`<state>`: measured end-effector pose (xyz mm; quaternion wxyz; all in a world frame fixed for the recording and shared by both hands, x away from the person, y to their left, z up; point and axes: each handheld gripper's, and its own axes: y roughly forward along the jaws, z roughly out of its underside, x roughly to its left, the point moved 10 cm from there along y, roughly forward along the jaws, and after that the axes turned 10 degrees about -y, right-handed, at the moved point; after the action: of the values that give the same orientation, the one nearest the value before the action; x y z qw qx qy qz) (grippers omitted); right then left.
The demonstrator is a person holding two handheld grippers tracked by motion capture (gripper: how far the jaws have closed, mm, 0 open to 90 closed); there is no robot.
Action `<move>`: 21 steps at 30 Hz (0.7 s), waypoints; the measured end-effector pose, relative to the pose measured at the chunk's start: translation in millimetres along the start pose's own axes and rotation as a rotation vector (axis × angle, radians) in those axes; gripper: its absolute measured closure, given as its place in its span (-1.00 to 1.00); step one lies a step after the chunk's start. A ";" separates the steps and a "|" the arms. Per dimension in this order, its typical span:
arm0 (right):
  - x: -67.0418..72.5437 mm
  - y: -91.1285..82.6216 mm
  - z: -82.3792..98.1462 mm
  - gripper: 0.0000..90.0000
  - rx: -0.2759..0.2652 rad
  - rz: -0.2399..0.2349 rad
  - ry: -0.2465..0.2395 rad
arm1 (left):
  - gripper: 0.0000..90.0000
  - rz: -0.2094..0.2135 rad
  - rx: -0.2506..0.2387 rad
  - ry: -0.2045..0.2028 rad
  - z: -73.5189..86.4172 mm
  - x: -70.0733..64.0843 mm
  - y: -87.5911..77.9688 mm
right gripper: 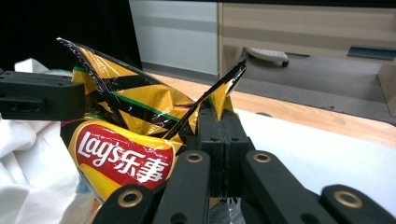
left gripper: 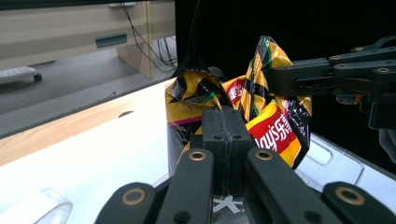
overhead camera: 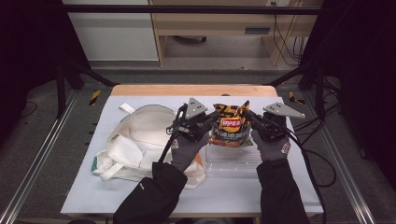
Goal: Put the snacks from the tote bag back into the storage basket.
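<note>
Chip bag (overhead camera: 229, 126), yellow and black with a red logo, is held upright between two hand-held tools above a clear plastic tray (overhead camera: 233, 161) on the white-covered tabletop (overhead camera: 261, 191). Seen from above, the left tool (overhead camera: 208, 122) pinches the bag's left edge and the right tool (overhead camera: 251, 122) pinches its right edge, each carried in a gloved hand. In the left gripper view, the left tool's (left gripper: 223, 122) black jaws are pressed fully together on the crinkled foil of the bag (left gripper: 275, 133). In the right gripper view, the right tool (right gripper: 219, 126) is likewise clamped tight on a pulled-up corner of the bag (right gripper: 126, 154). A white cloth tote bag (overhead camera: 140, 140) lies crumpled on the tabletop just left of the left hand.
</note>
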<state>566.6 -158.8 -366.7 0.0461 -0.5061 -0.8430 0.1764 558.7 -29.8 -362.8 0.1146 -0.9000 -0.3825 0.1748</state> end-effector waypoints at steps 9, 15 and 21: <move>3.7 12.1 10.1 1.00 0.037 -0.008 0.000 | 1.00 -0.018 0.023 -0.008 9.8 7.5 3.5; 0.5 16.2 17.1 0.99 0.051 -0.018 0.024 | 1.00 -0.023 0.036 -0.008 15.8 7.1 9.0; -0.2 21.0 22.5 0.99 0.068 -0.015 0.024 | 1.00 -0.030 0.042 -0.014 19.6 9.8 12.5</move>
<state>578.5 -155.7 -394.9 0.0745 -0.5001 -0.8396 0.1984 565.2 -29.7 -387.2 0.1335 -0.8904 -0.3927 0.1874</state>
